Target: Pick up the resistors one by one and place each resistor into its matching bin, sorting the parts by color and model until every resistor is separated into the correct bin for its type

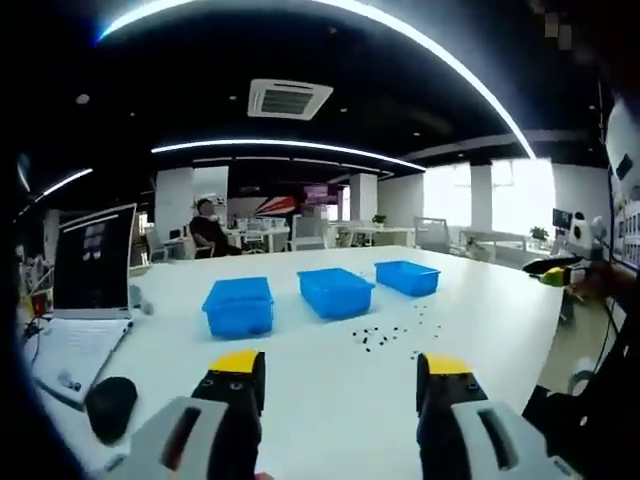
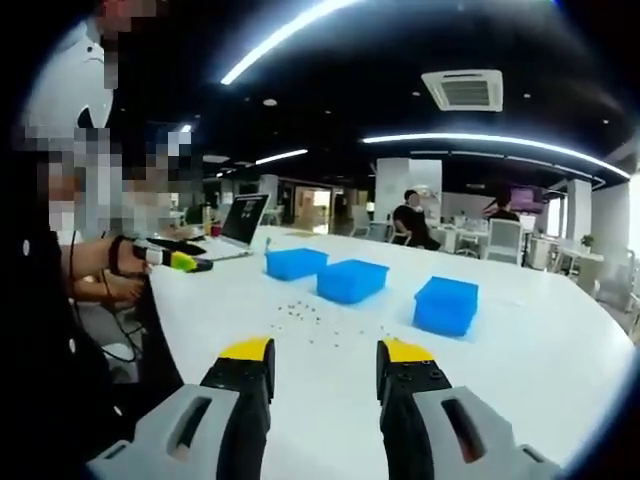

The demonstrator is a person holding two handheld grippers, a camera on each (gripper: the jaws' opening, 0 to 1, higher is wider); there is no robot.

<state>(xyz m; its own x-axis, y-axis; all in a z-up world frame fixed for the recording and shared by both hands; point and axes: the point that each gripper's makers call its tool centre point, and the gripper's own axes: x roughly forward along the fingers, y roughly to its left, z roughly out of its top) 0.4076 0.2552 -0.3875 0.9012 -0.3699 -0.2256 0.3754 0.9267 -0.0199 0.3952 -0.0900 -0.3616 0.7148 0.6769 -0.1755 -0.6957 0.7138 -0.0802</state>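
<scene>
An open-plan office with a dark ceiling and curved strip lights surrounds a large white table [image 1: 330, 400], on which we work.

Left gripper view: we see the left gripper [image 1: 340, 375] held above the near table edge, its yellow-tipped jaws spread apart with nothing between them. Just beyond lies a loose scatter of small dark resistors [image 1: 380, 337] on the bare tabletop. Behind the scatter stand three blue bins [image 1: 334, 292] in a row, each apart from its neighbour. To the left we note a laptop [image 1: 92, 262], papers and a black mouse [image 1: 110, 405]. A seated person [image 1: 208, 230] appears at a distant desk.

Right gripper view: the right gripper [image 2: 324, 365] likewise hovers over the table [image 2: 520, 330], jaws parted and empty. The resistors [image 2: 305, 320] lie ahead of it, short of the three bins [image 2: 352, 280]. At left a person's hand [image 2: 120, 270] rests beside a yellow-tipped tool.
</scene>
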